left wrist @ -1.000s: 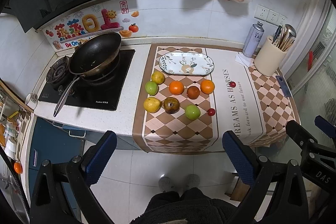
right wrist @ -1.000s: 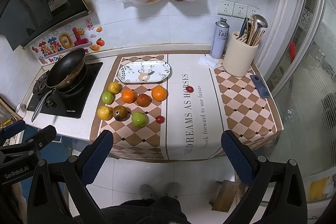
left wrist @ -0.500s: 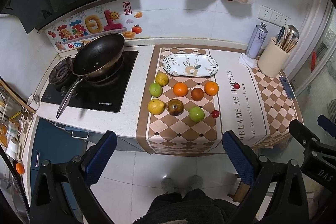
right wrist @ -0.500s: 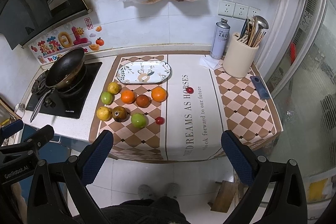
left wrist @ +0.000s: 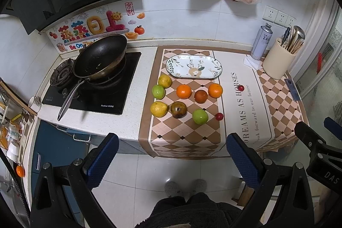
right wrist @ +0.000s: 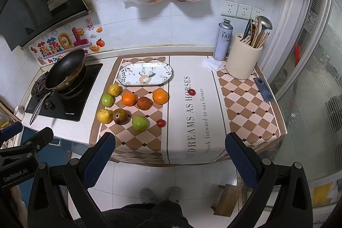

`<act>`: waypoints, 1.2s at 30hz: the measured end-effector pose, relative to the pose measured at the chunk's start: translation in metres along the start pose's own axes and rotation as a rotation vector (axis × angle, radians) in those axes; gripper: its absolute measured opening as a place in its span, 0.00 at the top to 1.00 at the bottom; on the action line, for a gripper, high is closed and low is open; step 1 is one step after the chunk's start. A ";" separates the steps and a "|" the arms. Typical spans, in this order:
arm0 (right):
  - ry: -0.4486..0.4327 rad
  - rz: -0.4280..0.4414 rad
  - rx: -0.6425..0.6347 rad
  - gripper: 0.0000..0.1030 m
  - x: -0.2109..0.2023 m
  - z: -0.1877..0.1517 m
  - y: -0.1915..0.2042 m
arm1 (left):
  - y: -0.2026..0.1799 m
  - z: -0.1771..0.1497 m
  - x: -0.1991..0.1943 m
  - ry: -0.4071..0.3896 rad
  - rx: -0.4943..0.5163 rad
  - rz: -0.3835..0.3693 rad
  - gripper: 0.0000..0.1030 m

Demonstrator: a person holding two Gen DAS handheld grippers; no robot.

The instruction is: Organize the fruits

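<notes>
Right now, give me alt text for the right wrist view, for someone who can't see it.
Fruit lies loose on a checkered mat on a kitchen counter: two oranges, two green and two yellow fruits, two brownish ones, and two small red ones, in front of an empty oval plate. The right gripper hangs open over the floor, short of the counter, holding nothing.

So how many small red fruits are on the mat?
2: one on the white strip right of the oranges, one nearer the front edge beside a green fruit. None seem hidden.
</notes>
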State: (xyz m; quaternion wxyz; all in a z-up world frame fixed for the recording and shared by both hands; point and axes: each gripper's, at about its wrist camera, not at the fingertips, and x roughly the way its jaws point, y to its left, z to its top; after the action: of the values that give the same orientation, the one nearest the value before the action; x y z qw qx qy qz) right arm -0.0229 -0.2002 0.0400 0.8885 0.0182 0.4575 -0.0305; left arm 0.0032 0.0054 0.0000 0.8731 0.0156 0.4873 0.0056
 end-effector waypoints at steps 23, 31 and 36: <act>-0.007 0.004 -0.004 0.00 0.001 0.004 -0.001 | -0.001 0.003 0.001 0.000 -0.003 0.000 0.00; -0.007 0.005 -0.003 0.00 0.000 0.004 0.000 | -0.001 0.002 0.001 0.000 -0.003 -0.001 0.00; -0.015 0.004 0.006 0.00 0.000 0.005 0.004 | -0.002 0.003 0.001 -0.007 -0.002 -0.004 0.00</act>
State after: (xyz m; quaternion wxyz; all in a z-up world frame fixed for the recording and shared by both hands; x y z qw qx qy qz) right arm -0.0184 -0.1968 0.0425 0.8918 0.0218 0.4508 -0.0301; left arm 0.0060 0.0036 0.0008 0.8748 0.0137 0.4844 0.0046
